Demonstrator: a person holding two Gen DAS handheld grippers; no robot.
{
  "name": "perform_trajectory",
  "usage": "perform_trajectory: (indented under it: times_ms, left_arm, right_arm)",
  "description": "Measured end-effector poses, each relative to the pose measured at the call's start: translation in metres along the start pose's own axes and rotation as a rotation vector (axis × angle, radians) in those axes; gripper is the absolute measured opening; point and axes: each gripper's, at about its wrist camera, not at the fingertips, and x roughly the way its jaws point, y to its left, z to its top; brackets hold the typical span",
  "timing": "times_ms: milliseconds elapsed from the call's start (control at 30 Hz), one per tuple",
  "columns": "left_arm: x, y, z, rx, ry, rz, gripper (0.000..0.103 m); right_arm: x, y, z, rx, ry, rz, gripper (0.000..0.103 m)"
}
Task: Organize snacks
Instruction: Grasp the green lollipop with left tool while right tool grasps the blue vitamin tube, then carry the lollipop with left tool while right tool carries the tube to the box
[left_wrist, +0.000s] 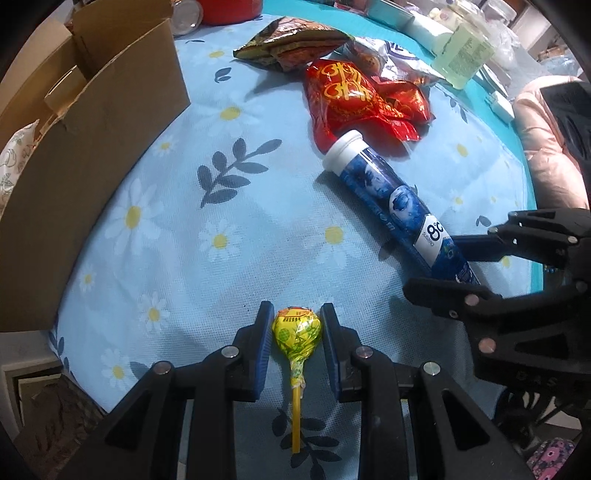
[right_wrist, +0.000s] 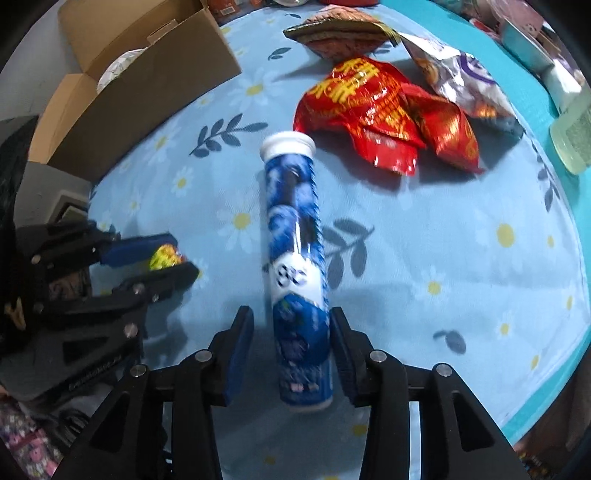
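Note:
A yellow-wrapped lollipop (left_wrist: 297, 328) lies on the daisy-print cloth (left_wrist: 177, 258) with its stick toward the camera. My left gripper (left_wrist: 296, 308) is shut on its head, a pad against each side. From the right wrist view the same left gripper (right_wrist: 181, 256) shows at the left with the lollipop (right_wrist: 164, 256) between its pads. A blue tube with a white cap (right_wrist: 293, 229) lies lengthwise between the jaws of my right gripper (right_wrist: 291, 314), which is open, with a gap at the left pad. In the left wrist view the right gripper (left_wrist: 436, 264) straddles the tube's (left_wrist: 391, 199) bottom end.
An open cardboard box (left_wrist: 92, 155) stands at the left, with a white item inside. Beyond the tube lie red snack bags (right_wrist: 369, 107), a brown pack (right_wrist: 340, 33) and a white-purple bag (right_wrist: 461, 77). A bottle of pale liquid (right_wrist: 572, 136) stands at the right. A pink sleeve (left_wrist: 546, 147) is at the table's right edge.

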Motion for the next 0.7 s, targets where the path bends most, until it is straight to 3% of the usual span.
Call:
perform_trajectory:
  times_ms: [67, 100, 267, 700]
  left_arm:
    - [-0.002, 0.003, -0.002, 0.002, -0.002, 0.002, 0.025]
    - [-0.002, 0.003, -0.003, 0.004, -0.003, 0.004, 0.025]
    - [-0.008, 0.006, -0.002, -0.008, -0.006, 0.001, 0.025]
    - [-0.048, 0.017, -0.016, -0.073, -0.087, 0.030, 0.025]
  right_arm:
    - [0.002, 0.004, 0.004, 0.000, -0.011, -0.010, 0.040]
    - [0.003, 0.005, 0.005, -0.004, -0.016, -0.026, 0.028]
    - [0.004, 0.007, 0.012, -0.005, -0.015, -0.001, 0.028]
    - [-0.017, 0.018, -0.008, -0.026, -0.040, 0.086, 0.028]
